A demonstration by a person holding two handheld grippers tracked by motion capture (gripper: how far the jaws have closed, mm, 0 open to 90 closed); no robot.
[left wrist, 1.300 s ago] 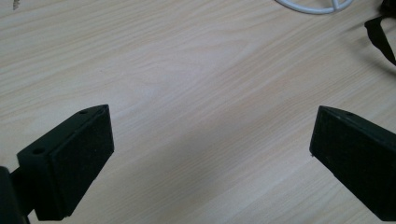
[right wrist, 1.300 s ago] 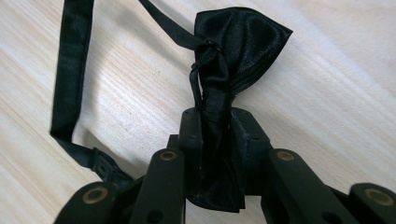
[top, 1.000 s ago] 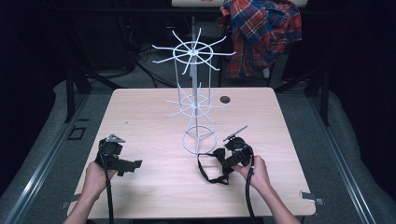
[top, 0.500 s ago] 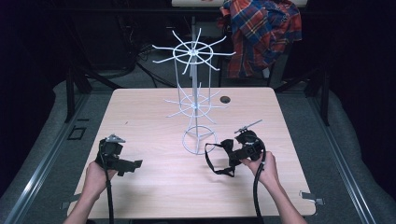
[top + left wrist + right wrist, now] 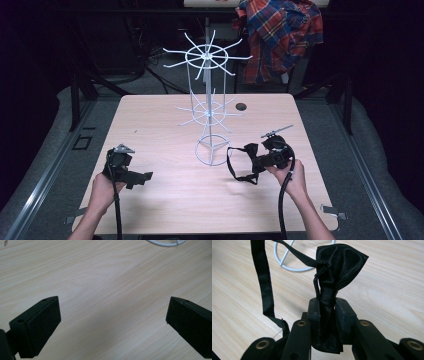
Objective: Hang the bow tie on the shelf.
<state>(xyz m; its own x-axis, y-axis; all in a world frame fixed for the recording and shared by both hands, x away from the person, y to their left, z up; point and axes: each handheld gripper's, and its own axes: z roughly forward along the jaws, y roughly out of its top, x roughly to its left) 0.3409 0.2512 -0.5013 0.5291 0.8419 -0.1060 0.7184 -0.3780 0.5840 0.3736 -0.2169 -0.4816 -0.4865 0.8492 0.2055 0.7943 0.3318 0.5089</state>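
The right claw (image 5: 327, 315) is clamped on a black bow tie (image 5: 337, 270), its jaws pinching one wing of the satin bow so that the knot and the other wing stand clear above them; gripping at the wing probably leaves the neck strap (image 5: 263, 280) free to hang as an open loop. In the high view the bow tie (image 5: 251, 151) is held just above the tabletop (image 5: 160, 120), right of the base ring of a white wire display rack (image 5: 208, 112), with the strap (image 5: 235, 167) drooping toward the wood. The rack stands at mid-table, its two tiers of radial prongs spread outward, a form suited to hanging looped items; the tie's position beside it suggests, as a judgement only, that a prong is the intended destination. The left claw (image 5: 110, 322) has its jaws wide apart and holds nothing, poised low over bare wood near the front left of the tabletop, where it keeps clear of the rack yet is available to steady the strap or the stand. A plaid shirt (image 5: 280, 35) hangs beyond the far edge.
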